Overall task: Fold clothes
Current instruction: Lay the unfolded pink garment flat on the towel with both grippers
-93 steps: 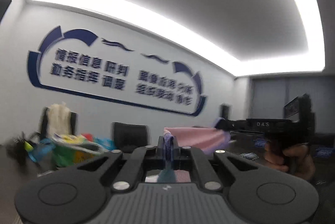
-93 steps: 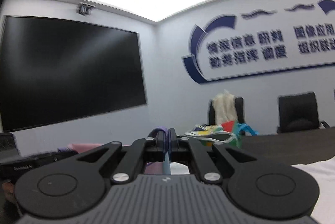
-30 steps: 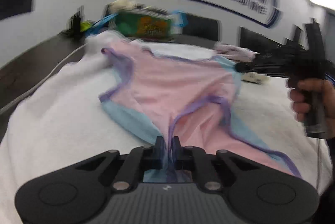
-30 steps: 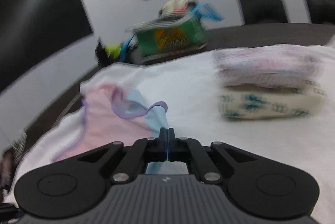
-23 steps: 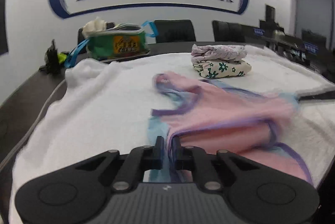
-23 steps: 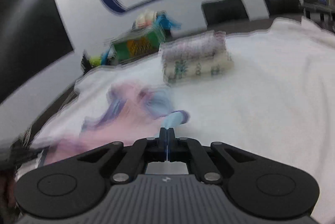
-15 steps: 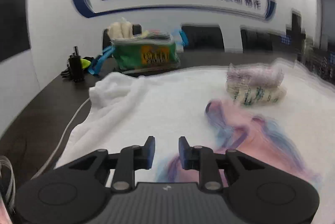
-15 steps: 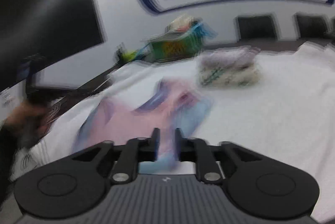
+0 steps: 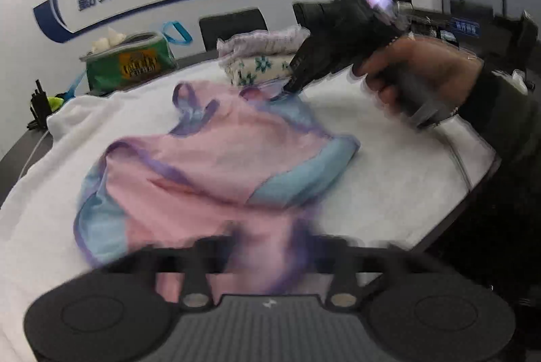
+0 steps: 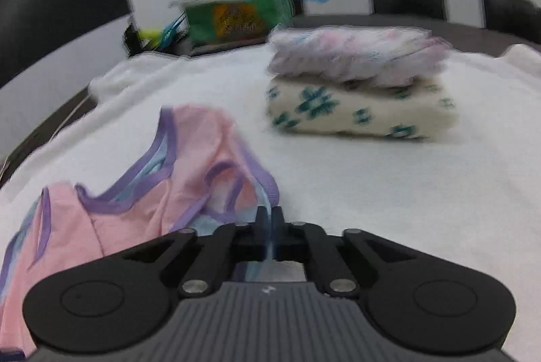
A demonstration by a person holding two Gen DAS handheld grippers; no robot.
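On the white towel [image 9: 389, 165] covering the desk, near its front edge: 1 pink garment [image 9: 209, 165], rumpled, trimmed in purple and blue. Right claw [image 10: 269, 220] clenched on a blue hem at the garment's far corner. Left claw [image 9: 267, 247] blurred over the near hem, fingers spread wide, holding nothing. Behind: 2 folded garments [image 10: 358, 91], stacked. Advice: keep the pinched corner taut and smooth wrinkles before creasing. Change: 1 second ago the left claw was pinching the near hem.
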